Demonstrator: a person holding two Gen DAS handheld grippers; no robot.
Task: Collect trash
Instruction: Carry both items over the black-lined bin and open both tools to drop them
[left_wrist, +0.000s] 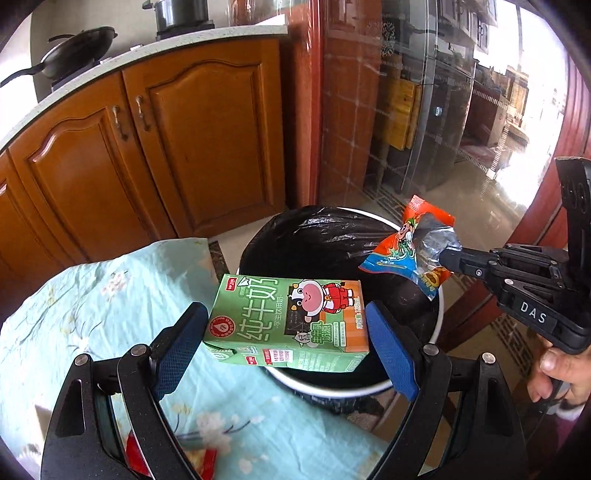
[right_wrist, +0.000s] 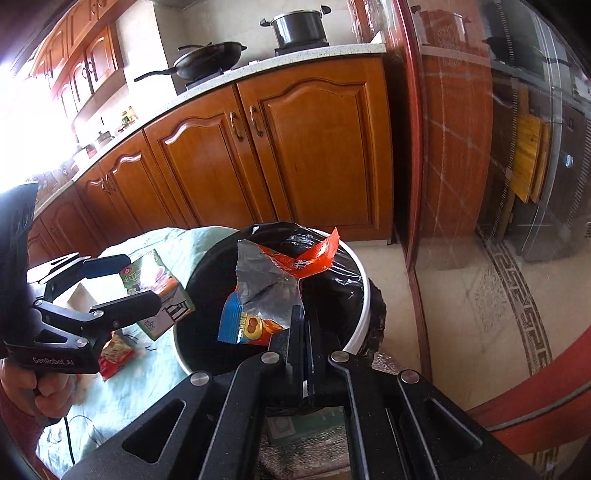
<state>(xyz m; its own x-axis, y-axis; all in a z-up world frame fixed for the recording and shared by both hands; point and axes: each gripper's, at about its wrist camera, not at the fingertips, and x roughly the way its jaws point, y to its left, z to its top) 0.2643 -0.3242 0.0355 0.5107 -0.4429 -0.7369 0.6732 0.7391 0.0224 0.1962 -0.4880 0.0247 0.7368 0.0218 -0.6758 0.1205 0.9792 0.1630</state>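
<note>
My left gripper (left_wrist: 286, 328) is shut on a green milk carton (left_wrist: 288, 321) and holds it over the near rim of a white bin lined with a black bag (left_wrist: 317, 236). My right gripper (right_wrist: 304, 321) is shut on a torn orange and blue snack wrapper (right_wrist: 273, 280) with a silver inside, held above the bin (right_wrist: 360, 325). The wrapper (left_wrist: 417, 247) and right gripper (left_wrist: 448, 258) also show at the right of the left wrist view. The left gripper (right_wrist: 122, 284) with the carton (right_wrist: 159, 291) shows at the left of the right wrist view.
A table with a light blue floral cloth (left_wrist: 92, 306) stands left of the bin. A red and yellow wrapper (right_wrist: 114, 352) lies on it. Wooden kitchen cabinets (left_wrist: 155, 147) stand behind, a glass door (left_wrist: 461, 110) to the right.
</note>
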